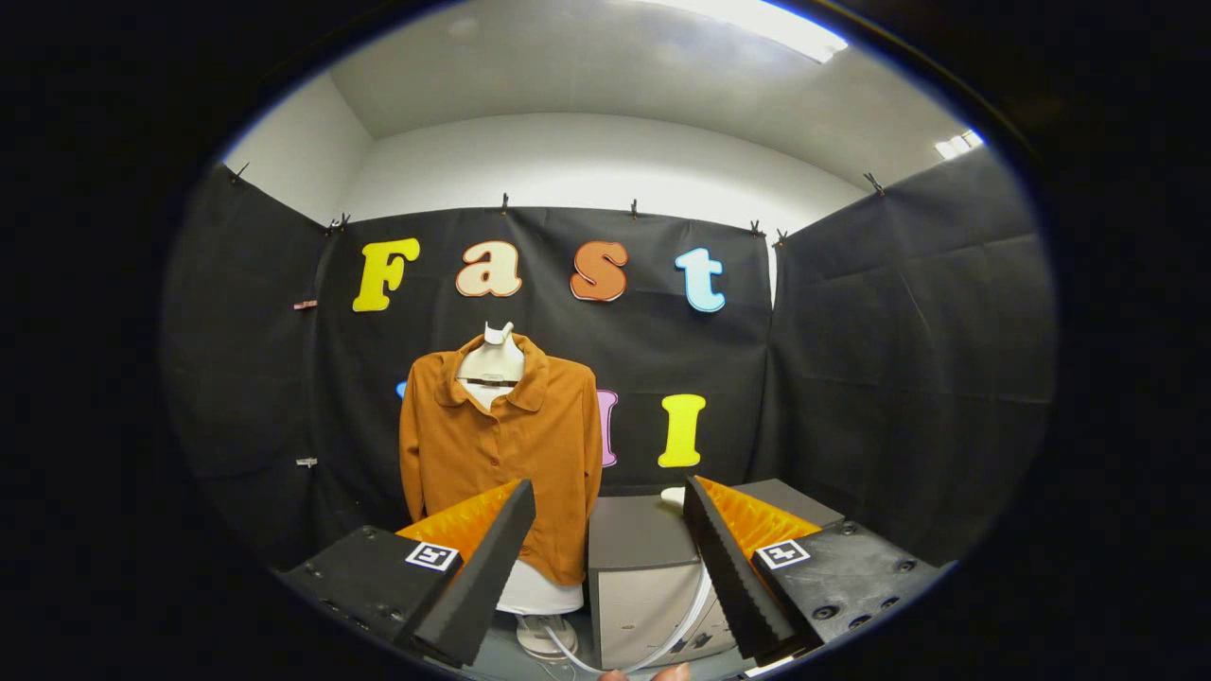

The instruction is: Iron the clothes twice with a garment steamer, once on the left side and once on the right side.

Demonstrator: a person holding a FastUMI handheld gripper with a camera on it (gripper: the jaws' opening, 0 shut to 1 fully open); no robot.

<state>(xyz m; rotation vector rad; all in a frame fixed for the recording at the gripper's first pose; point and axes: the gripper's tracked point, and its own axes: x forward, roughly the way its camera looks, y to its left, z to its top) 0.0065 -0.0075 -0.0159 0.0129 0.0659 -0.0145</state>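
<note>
Tongs (605, 530) stand wide open and empty at the start of the job, fingers spread with nothing between them — no steamer in hand yet. Shirt (501, 454), rust-orange and buttoned, hangs on a pale bust (492, 359) beyond the left finger, at about eleven o'clock from the fingertips, well apart from them. It looks smooth, collar open, hem falling loose over the bust's base. Box (643, 577), grey, sits between the fingers and just ahead, beside the shirt at its three o'clock; a clear hose (686, 619) curls down its front, and a small white object (673, 495) shows on top at one o'clock — likely part of the steamer, though that is unclear. By the look of things, neither side has been ironed; the next move calls for taking up the steamer head first.
</note>
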